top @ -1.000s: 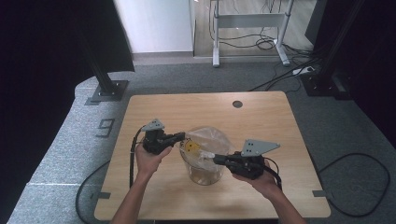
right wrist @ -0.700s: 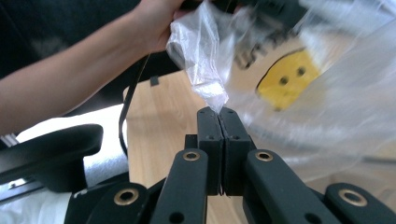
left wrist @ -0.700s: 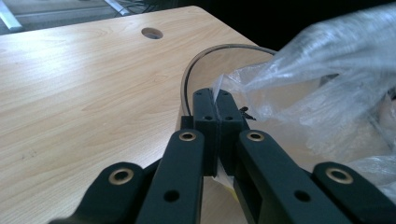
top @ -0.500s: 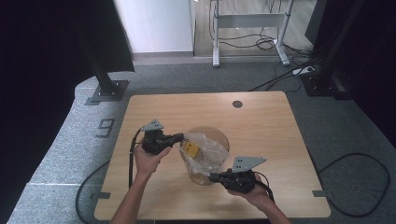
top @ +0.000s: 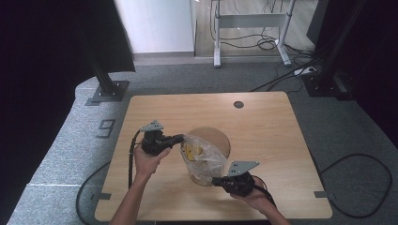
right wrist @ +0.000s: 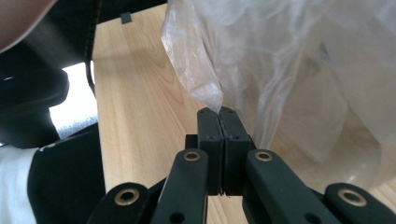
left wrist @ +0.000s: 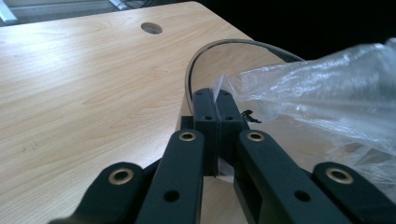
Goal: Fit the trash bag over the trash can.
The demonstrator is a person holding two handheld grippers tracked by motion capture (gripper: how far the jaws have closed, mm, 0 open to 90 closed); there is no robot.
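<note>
- The clear plastic bag (top: 202,158) sits near the middle of the desk (top: 263,126), a little toward my edge, over a round, dark-rimmed disc (top: 220,140) lying on the wood; something yellow (top: 192,151) shows through the film.
- My left gripper (top: 179,138) has its jaws clenched on the bag's upper rim, on the side toward the desk's left edge; in the left gripper view the film (left wrist: 299,88) runs straight out of the closed tips.
- My right gripper (top: 217,180) grasps a fold of film low on the bag's near side, jaws clamped tight on it (right wrist: 205,93).
- I judge I'm mid-step at spreading or opening the bag, one grip high, one low.
- Next calls for drawing the two grips apart gently, keeping both clenched so the thin film neither slips nor tears.
</note>
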